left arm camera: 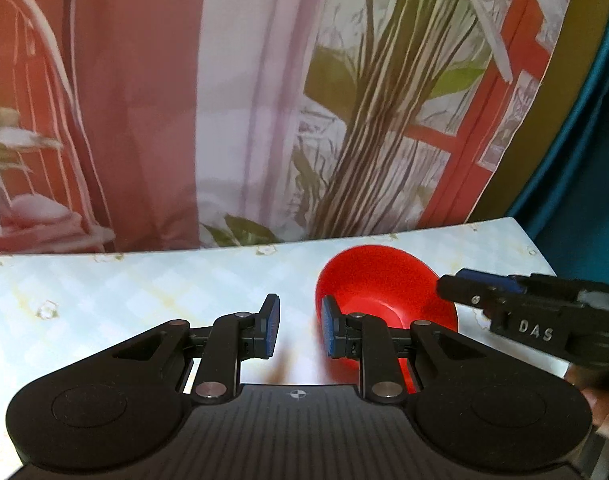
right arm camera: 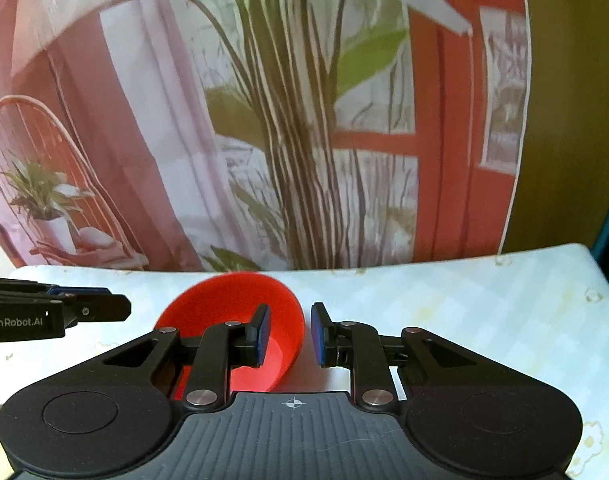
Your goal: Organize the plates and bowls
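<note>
Flanking the red bowl (left arm camera: 368, 296) on the table (left arm camera: 144, 292), your left gripper (left arm camera: 300, 328) and right gripper (right arm camera: 290, 334) stand slightly spread, empty, rim between neither, probably ready to lift it.

right gripper (right arm camera: 289, 334): jaws apart, straddling rim | red bowl (right arm camera: 224, 304) | table (right arm camera: 464, 300)
</note>
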`<move>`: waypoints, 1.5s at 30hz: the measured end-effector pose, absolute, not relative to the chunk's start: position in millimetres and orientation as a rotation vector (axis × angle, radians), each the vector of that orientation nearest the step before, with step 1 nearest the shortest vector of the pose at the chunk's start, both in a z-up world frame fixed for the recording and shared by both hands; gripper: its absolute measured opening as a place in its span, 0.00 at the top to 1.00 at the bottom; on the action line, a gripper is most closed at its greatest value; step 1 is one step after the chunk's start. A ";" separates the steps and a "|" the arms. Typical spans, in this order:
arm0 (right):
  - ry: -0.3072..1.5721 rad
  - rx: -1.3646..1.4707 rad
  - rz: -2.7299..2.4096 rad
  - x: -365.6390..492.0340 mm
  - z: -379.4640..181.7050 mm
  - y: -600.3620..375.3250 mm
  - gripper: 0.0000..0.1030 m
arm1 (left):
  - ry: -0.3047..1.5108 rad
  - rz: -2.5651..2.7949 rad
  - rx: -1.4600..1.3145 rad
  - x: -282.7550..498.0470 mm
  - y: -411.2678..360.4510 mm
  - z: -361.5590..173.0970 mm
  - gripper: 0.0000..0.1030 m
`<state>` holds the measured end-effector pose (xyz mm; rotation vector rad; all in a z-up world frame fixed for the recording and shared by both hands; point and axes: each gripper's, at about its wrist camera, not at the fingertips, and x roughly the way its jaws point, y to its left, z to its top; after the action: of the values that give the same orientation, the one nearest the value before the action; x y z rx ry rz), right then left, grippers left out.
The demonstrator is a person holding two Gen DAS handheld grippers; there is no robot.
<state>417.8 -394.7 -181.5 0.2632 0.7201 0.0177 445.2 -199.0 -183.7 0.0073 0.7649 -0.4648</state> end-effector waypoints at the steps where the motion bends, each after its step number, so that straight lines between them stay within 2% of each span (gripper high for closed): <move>1: 0.726 0.271 0.019 417.9 -184.0 -394.5 0.79 | 0.770 -0.468 0.007 446.0 -200.7 -186.5 0.77; 17: 0.775 0.355 0.000 416.1 -209.1 -397.9 0.77 | 0.849 -0.520 -0.033 455.9 -211.4 -211.6 0.78; 20: 0.778 0.358 0.009 416.8 -210.1 -396.5 0.80 | 0.843 -0.534 -0.033 455.8 -211.8 -210.6 0.84; 21: 0.776 0.357 0.012 416.9 -209.9 -395.9 0.84 | 0.841 -0.539 -0.032 456.1 -212.2 -209.7 0.85; 23: 0.775 0.357 0.023 417.2 -208.7 -394.0 0.89 | 0.839 -0.539 -0.036 455.0 -212.7 -207.0 0.85; 45: 0.675 0.321 0.046 389.5 -149.4 -384.8 0.90 | 0.742 -0.556 -0.039 414.1 -194.3 -147.1 0.85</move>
<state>389.5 -384.8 -149.4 0.3207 0.6755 0.0464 414.1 -194.3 -147.1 -0.0391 0.7415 -0.5564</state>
